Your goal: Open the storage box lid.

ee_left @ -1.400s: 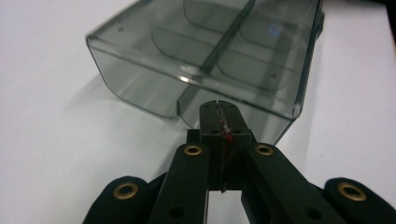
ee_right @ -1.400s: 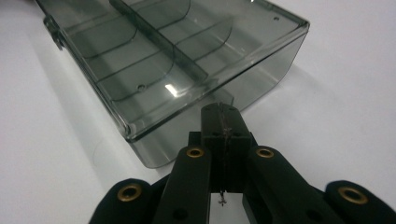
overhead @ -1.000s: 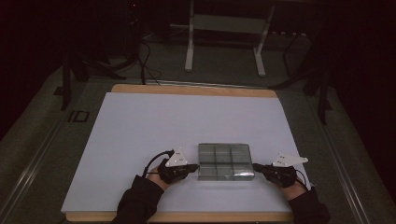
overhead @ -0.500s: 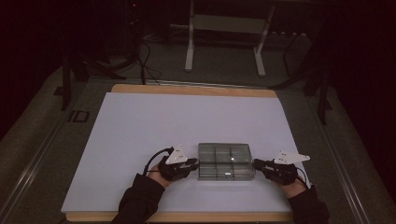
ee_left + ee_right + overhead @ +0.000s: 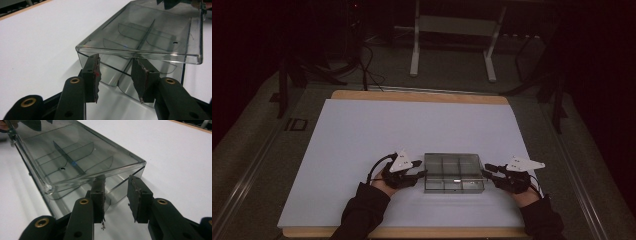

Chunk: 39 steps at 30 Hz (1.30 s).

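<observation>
Your clear smoked-plastic compartment box with a closed lid (image 5: 454,172) lies flat on the white table sheet (image 5: 362,135), near the table's front edge, between your two hands. Your left gripper (image 5: 419,175) sits at the box's left end; in the left gripper view (image 5: 116,75) its pads (image 5: 93,72) stand apart with a gap between them, tips at the box's end wall just under the lid's lip, not pressing on it. Jaws have just been opening. Your right gripper (image 5: 488,172) sits at the right end; in the right gripper view (image 5: 116,192) its pads (image 5: 136,192) are likewise parted, just been opening, nothing clamped.
</observation>
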Each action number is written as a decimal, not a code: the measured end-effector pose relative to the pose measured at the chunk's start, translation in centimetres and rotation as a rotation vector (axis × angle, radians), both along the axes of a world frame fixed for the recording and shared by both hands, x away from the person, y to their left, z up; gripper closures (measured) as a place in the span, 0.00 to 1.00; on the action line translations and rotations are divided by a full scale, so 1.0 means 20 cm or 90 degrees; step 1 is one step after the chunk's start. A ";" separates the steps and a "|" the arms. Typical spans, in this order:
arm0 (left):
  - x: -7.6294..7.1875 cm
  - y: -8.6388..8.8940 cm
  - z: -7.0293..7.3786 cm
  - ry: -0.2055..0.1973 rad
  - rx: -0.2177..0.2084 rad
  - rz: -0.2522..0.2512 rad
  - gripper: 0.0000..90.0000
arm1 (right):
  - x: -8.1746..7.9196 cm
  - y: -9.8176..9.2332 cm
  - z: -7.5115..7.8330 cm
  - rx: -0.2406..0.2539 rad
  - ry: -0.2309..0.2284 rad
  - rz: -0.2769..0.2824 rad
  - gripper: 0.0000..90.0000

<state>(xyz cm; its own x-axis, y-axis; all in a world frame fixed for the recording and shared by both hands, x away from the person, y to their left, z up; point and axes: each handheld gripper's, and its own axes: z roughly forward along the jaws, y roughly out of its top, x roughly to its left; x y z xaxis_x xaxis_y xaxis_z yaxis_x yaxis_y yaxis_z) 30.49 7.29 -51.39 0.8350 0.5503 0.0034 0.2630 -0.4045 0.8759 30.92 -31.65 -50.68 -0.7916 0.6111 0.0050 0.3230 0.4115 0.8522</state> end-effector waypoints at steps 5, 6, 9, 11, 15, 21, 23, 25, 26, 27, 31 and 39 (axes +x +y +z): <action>0.02 0.00 0.02 -0.012 -0.004 0.009 0.66 | 0.02 0.01 0.01 0.001 -0.007 -0.002 0.73; 0.02 0.00 0.02 -0.021 -0.004 0.014 0.66 | 0.03 0.01 0.02 0.000 -0.012 -0.003 0.73; 0.03 0.00 0.03 -0.030 -0.008 0.020 0.67 | 0.05 0.02 0.03 0.008 -0.014 -0.006 0.73; 0.03 -0.01 0.03 -0.032 -0.008 0.018 0.67 | 0.06 0.02 0.03 0.009 -0.016 -0.007 0.74; 0.05 -0.02 0.02 -0.043 -0.007 0.027 0.67 | 0.09 0.04 0.02 0.005 -0.019 -0.010 0.74; 0.08 -0.04 0.01 -0.052 -0.002 0.040 0.72 | 0.12 0.06 0.02 0.005 -0.024 -0.013 0.75; 0.09 -0.05 0.01 -0.054 0.002 0.045 0.74 | 0.13 0.06 0.02 0.003 -0.027 -0.013 0.76; 0.09 -0.06 0.00 -0.053 0.001 0.049 0.75 | 0.14 0.06 0.01 0.003 -0.027 -0.014 0.77; 0.10 -0.06 0.00 -0.053 0.000 0.049 0.76 | 0.14 0.06 0.01 0.004 -0.027 -0.014 0.78; 0.10 -0.07 0.00 -0.055 -0.001 0.050 0.76 | 0.15 0.07 0.01 0.004 -0.025 -0.014 0.78; 0.11 -0.07 -0.01 -0.057 -0.010 0.056 0.78 | 0.16 0.07 0.01 0.001 -0.027 -0.018 0.81; 0.13 -0.08 0.00 -0.067 -0.010 0.076 0.86 | 0.19 0.08 0.03 0.000 -0.035 -0.026 0.85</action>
<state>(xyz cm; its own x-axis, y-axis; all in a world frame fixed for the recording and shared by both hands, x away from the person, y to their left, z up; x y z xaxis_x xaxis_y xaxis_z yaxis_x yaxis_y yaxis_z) 33.07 5.77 -51.42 0.7595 0.6458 0.0780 0.2142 -0.3615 0.9074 34.69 -30.14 -50.12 -0.7652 0.6427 -0.0378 0.2926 0.3995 0.8688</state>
